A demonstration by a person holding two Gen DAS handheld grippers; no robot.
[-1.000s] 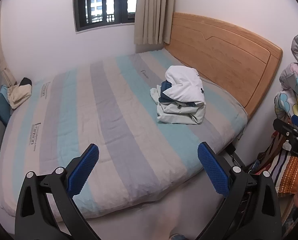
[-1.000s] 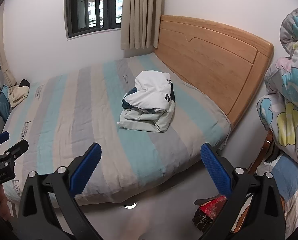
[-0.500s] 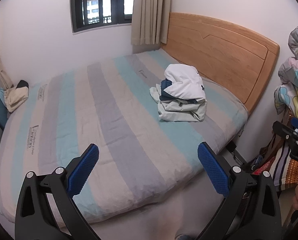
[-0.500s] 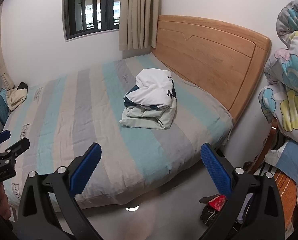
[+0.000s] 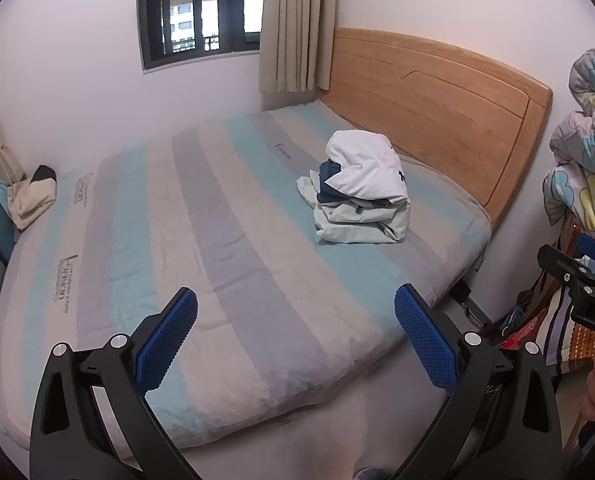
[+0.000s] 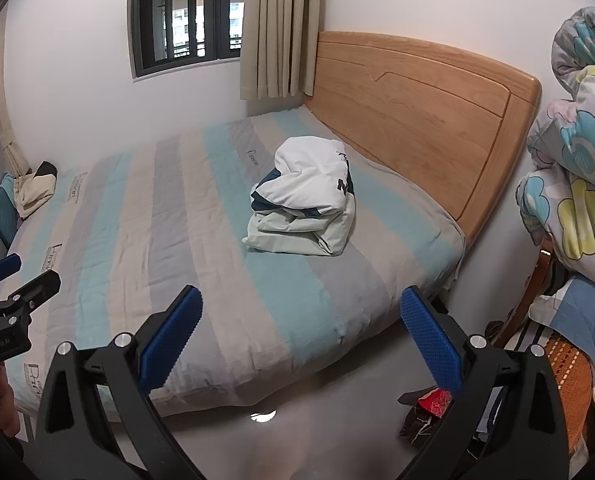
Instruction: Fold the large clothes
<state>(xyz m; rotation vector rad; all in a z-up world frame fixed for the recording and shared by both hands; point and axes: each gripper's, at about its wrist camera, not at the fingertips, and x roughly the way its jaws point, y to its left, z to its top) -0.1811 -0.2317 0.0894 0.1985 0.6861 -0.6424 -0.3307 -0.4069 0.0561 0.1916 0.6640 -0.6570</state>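
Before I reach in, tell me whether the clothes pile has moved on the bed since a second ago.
No. The clothes pile still sits on the same teal and grey stripes near the headboard; only the cameras shifted slightly.

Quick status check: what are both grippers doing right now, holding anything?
Left gripper: open, empty, off the near edge of the bed.
Right gripper: open, empty, pointed toward the clothes pile.
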